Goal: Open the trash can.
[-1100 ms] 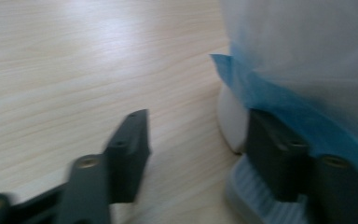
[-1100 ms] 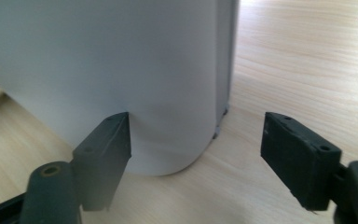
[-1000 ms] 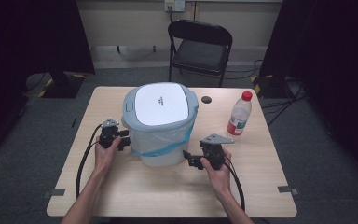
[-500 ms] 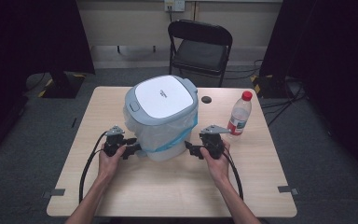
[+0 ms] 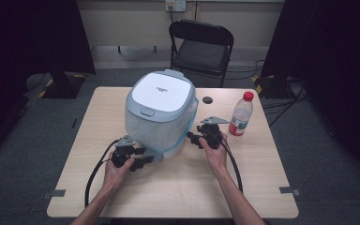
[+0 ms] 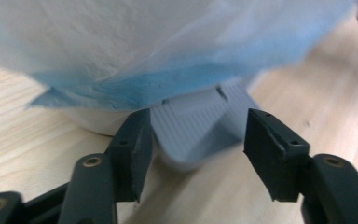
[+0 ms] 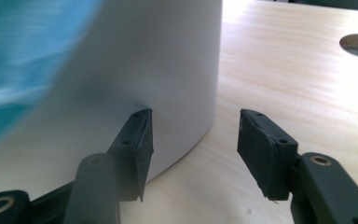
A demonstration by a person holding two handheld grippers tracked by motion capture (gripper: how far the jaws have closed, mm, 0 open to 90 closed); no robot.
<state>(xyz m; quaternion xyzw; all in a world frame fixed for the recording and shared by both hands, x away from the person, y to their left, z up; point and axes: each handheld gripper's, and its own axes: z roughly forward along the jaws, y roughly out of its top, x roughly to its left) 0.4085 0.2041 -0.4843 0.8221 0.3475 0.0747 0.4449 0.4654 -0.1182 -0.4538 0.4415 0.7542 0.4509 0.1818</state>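
Curtained recording studio, lone table (image 5: 122, 117)

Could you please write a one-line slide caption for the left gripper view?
Left gripper, jaws open, straddling the grey ribbed foot pedal of the white bin with blue liner.

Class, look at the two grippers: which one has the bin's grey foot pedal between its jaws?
The left gripper: the ribbed grey pedal sits between its jaws. The right gripper faces the bin's plain wall.

Bin (image 5: 159, 115) now sits further toward upper right of frame vs. 1 s ago. Left gripper (image 5: 143, 159) shifts from bin's left side to lower centre, jaws just opening around grey pedal (image 6: 193, 133). Right gripper (image 5: 193, 139) moves up-right, jaws closing.
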